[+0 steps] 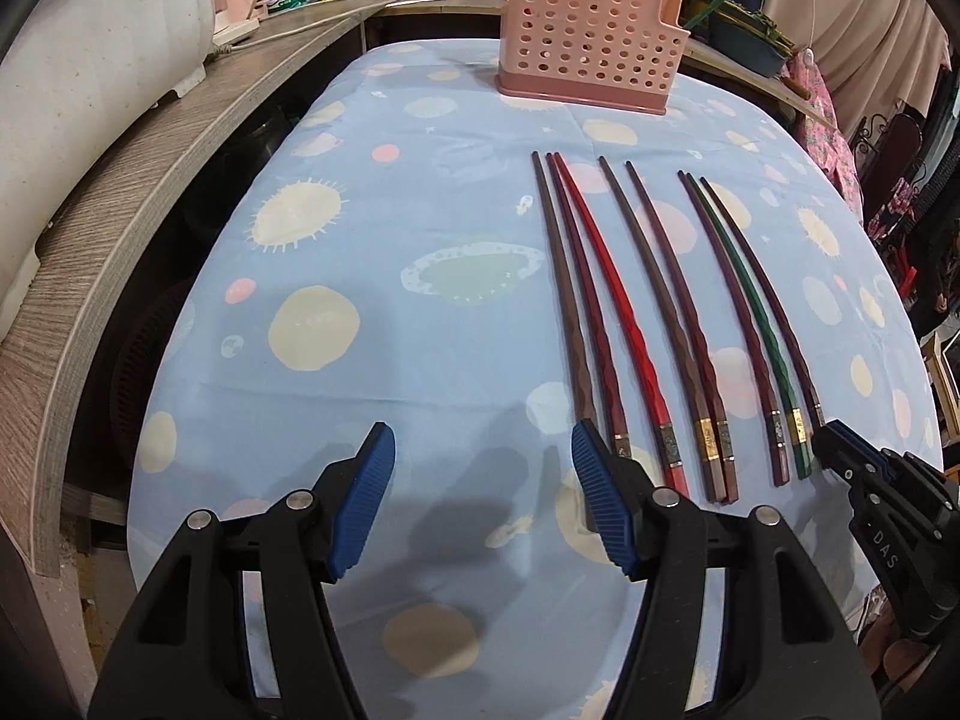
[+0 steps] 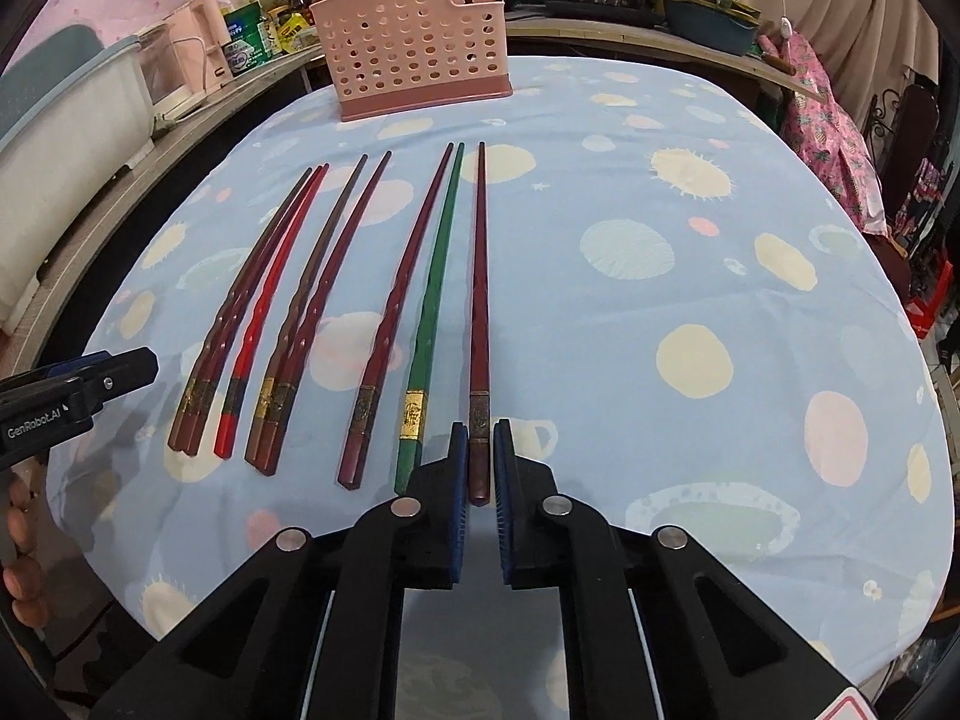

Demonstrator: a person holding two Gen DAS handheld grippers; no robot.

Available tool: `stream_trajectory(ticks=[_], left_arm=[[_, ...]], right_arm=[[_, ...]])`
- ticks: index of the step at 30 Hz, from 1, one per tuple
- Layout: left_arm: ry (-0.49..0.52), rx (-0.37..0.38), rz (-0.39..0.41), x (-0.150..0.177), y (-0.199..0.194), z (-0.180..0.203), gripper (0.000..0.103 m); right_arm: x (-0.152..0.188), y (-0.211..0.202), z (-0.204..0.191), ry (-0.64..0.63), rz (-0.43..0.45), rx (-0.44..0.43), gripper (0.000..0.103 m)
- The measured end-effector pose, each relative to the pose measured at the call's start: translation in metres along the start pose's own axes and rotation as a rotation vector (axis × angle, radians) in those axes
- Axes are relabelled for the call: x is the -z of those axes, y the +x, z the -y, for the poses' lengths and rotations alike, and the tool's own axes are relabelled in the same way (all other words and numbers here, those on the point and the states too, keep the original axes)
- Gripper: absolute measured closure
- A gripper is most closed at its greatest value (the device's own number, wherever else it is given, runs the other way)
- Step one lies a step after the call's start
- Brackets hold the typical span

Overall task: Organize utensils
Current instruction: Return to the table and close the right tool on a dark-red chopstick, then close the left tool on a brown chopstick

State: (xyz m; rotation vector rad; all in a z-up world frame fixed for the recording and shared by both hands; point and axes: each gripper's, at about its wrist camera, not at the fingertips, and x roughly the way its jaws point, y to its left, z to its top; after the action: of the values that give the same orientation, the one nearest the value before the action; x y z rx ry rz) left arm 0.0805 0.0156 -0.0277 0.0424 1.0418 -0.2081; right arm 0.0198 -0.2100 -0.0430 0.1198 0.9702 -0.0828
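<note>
Eight chopsticks (image 2: 336, 306) lie side by side on the bench (image 2: 690, 276), tips toward the pink perforated holder (image 2: 414, 39) near the far edge. Right gripper (image 2: 480, 450): jaws narrow, flanking the butt of the rightmost chopstick (image 2: 480, 300); contact cannot be told. Left gripper (image 1: 483, 480): jaws wide, over bare patterned cloth left of the row. Cluttered counter (image 1: 150, 180) behind.

We look from low at the near edge of the table (image 1: 420, 312), both views facing the far pink holder (image 1: 591, 42). Our left wrist view sits left of the chopsticks (image 1: 630, 312); our right wrist view sits close over their rightmost ends. Both share the chopsticks, holder and tablecloth.
</note>
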Motion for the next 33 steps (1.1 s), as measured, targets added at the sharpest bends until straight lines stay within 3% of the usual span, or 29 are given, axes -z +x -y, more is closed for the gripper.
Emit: stream_trajectory(ticks=[11,25,27,33], left_arm=[[0.032,0.036,-0.030,0.007,0.006,0.014,0.045],[0.059,-0.007,-0.053,0.010,0.018,0.018,0.046],[0.061,-0.020,-0.049,0.009,0.019,0.018,0.050],[0.059,-0.017,-0.049,0.007,0.017,0.013,0.084]], right_arm=[[0.001,-0.002,0.008,0.026,0.001,0.003,0.096],[0.002,-0.002,0.008,0.029,0.003,0.005,0.096],[0.002,-0.002,0.008,0.028,0.003,0.005,0.096],[0.002,-0.002,0.008,0.026,0.004,0.007,0.096]])
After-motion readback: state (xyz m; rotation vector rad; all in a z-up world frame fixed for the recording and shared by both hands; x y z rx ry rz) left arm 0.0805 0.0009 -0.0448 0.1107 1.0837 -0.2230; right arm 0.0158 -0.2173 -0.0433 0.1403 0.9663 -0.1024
